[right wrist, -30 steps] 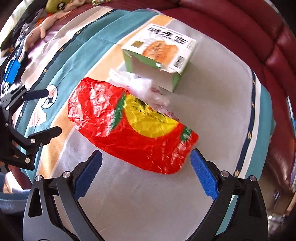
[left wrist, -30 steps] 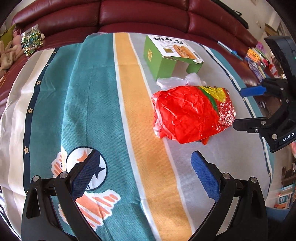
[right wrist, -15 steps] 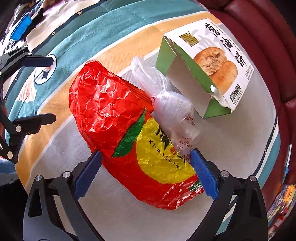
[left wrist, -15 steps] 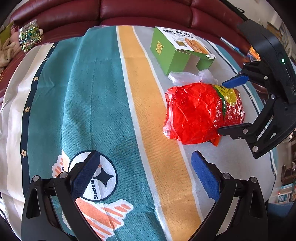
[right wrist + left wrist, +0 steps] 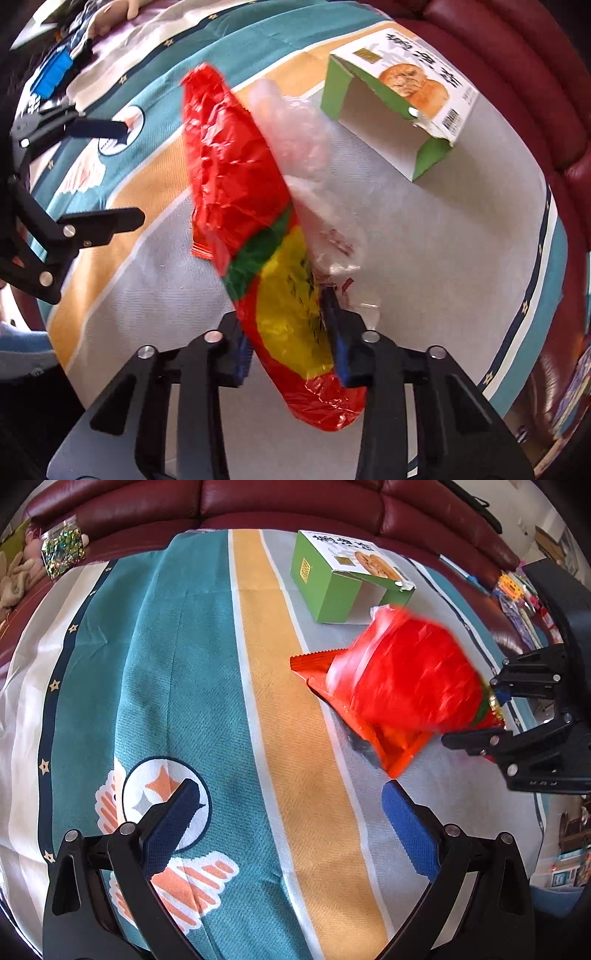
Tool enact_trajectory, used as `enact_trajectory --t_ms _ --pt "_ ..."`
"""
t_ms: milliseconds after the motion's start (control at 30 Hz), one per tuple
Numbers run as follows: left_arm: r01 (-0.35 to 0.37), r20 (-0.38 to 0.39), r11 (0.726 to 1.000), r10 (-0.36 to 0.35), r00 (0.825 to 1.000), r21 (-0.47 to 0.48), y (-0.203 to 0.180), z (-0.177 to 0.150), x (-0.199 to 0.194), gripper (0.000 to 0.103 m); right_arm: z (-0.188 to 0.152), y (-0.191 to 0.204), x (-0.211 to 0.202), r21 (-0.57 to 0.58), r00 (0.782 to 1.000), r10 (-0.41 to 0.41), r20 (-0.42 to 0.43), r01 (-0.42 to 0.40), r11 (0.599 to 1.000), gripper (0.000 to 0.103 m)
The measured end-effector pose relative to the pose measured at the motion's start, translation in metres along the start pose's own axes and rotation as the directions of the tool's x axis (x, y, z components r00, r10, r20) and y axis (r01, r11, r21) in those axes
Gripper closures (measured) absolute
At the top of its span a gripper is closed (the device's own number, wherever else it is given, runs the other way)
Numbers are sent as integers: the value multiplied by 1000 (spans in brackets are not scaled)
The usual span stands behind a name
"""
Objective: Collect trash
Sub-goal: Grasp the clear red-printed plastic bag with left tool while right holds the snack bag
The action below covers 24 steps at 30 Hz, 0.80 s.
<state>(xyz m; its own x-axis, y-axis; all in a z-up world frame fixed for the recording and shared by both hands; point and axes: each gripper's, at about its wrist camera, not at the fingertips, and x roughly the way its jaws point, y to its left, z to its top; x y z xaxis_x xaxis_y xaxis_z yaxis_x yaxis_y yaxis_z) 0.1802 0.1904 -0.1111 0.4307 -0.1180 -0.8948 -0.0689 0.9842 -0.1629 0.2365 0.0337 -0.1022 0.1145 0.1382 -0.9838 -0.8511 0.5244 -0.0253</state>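
Note:
A crumpled red snack bag (image 5: 236, 173) with a yellow and green print stands tilted up off the striped cloth (image 5: 424, 258). My right gripper (image 5: 290, 332) has it between the blue pads, and the jaws are closing and pinch the yellow part. A clear plastic bag (image 5: 295, 129) clings to its far side. In the left wrist view the red bag (image 5: 402, 679) is blurred, with the right gripper (image 5: 495, 712) at its right end. An orange wrapper edge (image 5: 314, 664) shows beneath it. My left gripper (image 5: 291, 805) is open over the cloth, near the bag, holding nothing.
An open green biscuit box (image 5: 332, 587) lies behind the bag, also seen as the green box (image 5: 399, 110). A dark red leather sofa (image 5: 295, 502) surrounds the cloth. A jar of glitter (image 5: 62, 555) and plush toys sit at the far left.
My right gripper came down over the red bag and its jaws went from wide open to pinching it. The bag rose from flat onto its edge. My left gripper stayed put.

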Motion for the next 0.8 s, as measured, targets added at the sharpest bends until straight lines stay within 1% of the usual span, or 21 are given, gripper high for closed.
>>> enact_trajectory --t_ms 200,267,333,467,533,567,600,633,667,700,733,767,800 --pt "-9 3 999 9 1000 35 -18 -4 -5 4 -26 -13 -19 86 999 36 7 -36 996 75" --pt "-11 2 999 11 1000 49 -25 -2 -5 4 -38 -20 -25 132 998 67 16 -68 989 75" --pt "-13 1 998 13 1000 58 -32 0 -5 4 -51 -28 -37 173 997 77 32 -81 982 75" --pt "-13 -5 998 13 1000 68 -45 7 -3 4 -70 -51 -54 287 988 126 84 -145 947 75" --pt "-8 0 996 8 1000 84 -54 11 -5 4 -70 -62 -58 337 980 158 119 -189 922 75" --pt "-10 4 995 10 1000 98 -60 13 -6 4 -75 -67 -62 349 981 145 129 -182 919 75" --pt "-15 8 994 14 1000 113 -66 15 -7 4 -78 -69 -64 345 986 105 130 -144 927 75" --pt "-15 12 992 14 1000 125 -72 17 -8 4 -80 -70 -64 344 991 62 121 -101 933 81" --pt "-10 15 991 8 1000 135 -78 20 -9 4 -85 -75 -63 360 993 45 109 -82 930 85" --pt "-5 16 990 2 1000 141 -84 22 -9 4 -89 -80 -61 378 994 37 101 -73 923 86" --pt "1 18 989 -4 1000 149 -92 25 -9 4 -95 -86 -57 394 996 18 92 -53 917 89" --pt "8 20 988 -11 1000 157 -99 27 -9 4 -100 -93 -55 410 996 4 85 -38 911 89" --pt "19 20 986 -23 1000 163 -107 31 -9 4 -106 -100 -53 434 996 10 83 -45 900 89"
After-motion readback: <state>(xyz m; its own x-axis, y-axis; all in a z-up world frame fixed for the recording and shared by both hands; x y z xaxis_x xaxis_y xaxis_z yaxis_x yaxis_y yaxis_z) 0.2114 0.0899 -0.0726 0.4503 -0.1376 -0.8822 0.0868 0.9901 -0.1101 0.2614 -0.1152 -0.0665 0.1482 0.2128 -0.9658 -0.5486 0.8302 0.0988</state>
